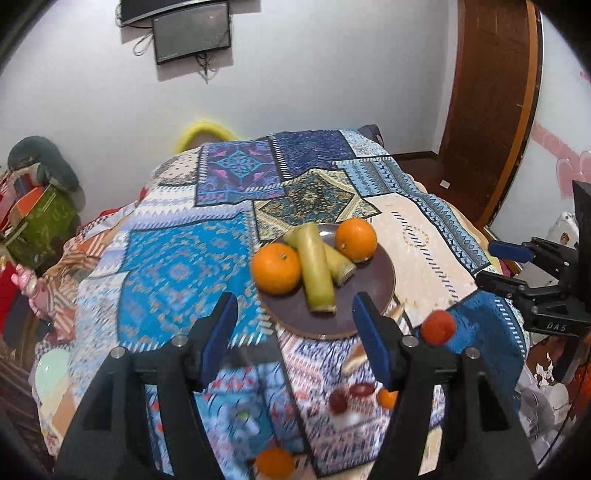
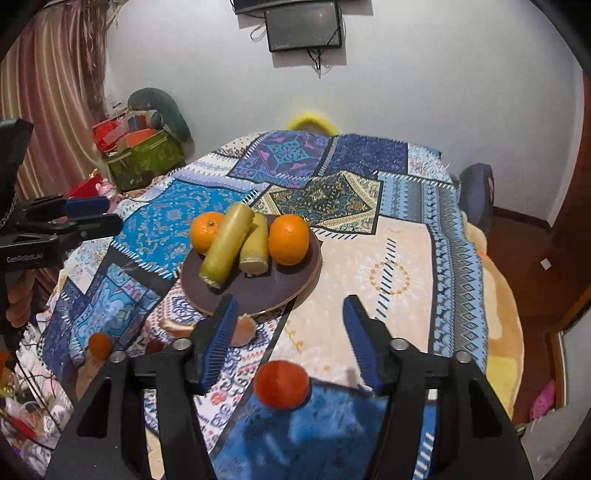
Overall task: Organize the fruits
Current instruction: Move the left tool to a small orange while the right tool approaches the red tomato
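A dark brown plate (image 1: 369, 291) (image 2: 291, 284) on the patchwork cloth holds two oranges (image 1: 276, 267) (image 1: 355, 239) and two yellow-green sugarcane pieces (image 1: 316, 269) (image 1: 340, 264). My left gripper (image 1: 295, 332) is open and empty, just in front of the plate. My right gripper (image 2: 290, 332) is open and empty, above a red-orange tomato-like fruit (image 2: 282, 384) (image 1: 437, 327) on the cloth. The right gripper also shows in the left wrist view (image 1: 502, 264). Loose small fruits lie near the front: a small orange (image 1: 275, 463) (image 2: 99, 345), dark red dates (image 1: 338, 400) and another small orange (image 1: 387, 398).
The cloth-covered table (image 2: 406, 258) drops off at its right and front edges. Peel scraps (image 2: 242, 332) lie by the plate's front rim. A green box (image 2: 144, 158) with clutter stands at the left. A monitor (image 2: 303, 26) hangs on the far wall. A wooden door (image 1: 491, 92) stands at the right.
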Demonstrator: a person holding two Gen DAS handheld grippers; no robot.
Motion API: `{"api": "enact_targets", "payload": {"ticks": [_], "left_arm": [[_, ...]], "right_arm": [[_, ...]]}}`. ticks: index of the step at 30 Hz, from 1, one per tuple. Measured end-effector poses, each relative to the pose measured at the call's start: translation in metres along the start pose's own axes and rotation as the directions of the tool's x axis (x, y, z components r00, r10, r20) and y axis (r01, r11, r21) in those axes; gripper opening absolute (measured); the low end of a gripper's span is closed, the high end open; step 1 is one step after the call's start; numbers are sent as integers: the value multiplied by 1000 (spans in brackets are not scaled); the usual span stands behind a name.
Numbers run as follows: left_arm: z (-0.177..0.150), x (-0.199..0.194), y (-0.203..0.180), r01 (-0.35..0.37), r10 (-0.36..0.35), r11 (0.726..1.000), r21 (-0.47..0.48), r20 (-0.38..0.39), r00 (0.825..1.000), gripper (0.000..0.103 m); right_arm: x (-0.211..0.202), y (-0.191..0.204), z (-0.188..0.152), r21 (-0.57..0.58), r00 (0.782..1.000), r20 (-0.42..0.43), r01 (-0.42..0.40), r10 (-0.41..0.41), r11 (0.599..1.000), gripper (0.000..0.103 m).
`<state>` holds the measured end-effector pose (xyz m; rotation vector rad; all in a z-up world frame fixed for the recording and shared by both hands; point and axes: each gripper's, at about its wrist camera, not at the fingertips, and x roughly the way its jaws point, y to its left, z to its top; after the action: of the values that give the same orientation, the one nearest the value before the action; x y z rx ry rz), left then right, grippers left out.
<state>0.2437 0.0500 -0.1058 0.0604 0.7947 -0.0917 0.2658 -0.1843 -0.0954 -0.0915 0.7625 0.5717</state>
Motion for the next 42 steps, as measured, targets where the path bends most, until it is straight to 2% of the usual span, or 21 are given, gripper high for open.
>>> {"api": "enact_targets", "payload": {"ticks": [4, 8, 15, 20, 31, 37, 42], "left_arm": [[-20, -21, 11, -18, 18, 1000, -16, -7, 1000, 65], [-44, -28, 20, -20, 19, 999, -37, -42, 999, 66], [-91, -20, 24, 8, -13, 999, -46, -121, 993, 66], [-113, -5, 26, 26, -37, 998, -64, -167, 985, 62], [-142, 32, 33, 49, -74, 993, -103, -253, 965, 62], [-151, 46, 36, 34, -64, 993, -111, -274, 960, 62], [-151, 45, 34, 30, -54, 995, -98, -256, 965, 62]], "right_arm": [[-15, 13, -7, -20, 1000, 9, 14, -14, 1000, 60], [-22, 25, -15, -23, 1000, 9, 19, -19, 1000, 68], [-18, 44, -27, -20, 1000, -17, 14, -14, 1000, 73], [-14, 54, -35, -33, 999, -42, 17, -18, 999, 76], [6, 57, -44, -25, 995, -102, 7, -9, 1000, 77], [20, 55, -48, -16, 991, -134, 7, -9, 1000, 77], [33, 45, -53, 2, 986, -162, 34, -33, 999, 77]]}}
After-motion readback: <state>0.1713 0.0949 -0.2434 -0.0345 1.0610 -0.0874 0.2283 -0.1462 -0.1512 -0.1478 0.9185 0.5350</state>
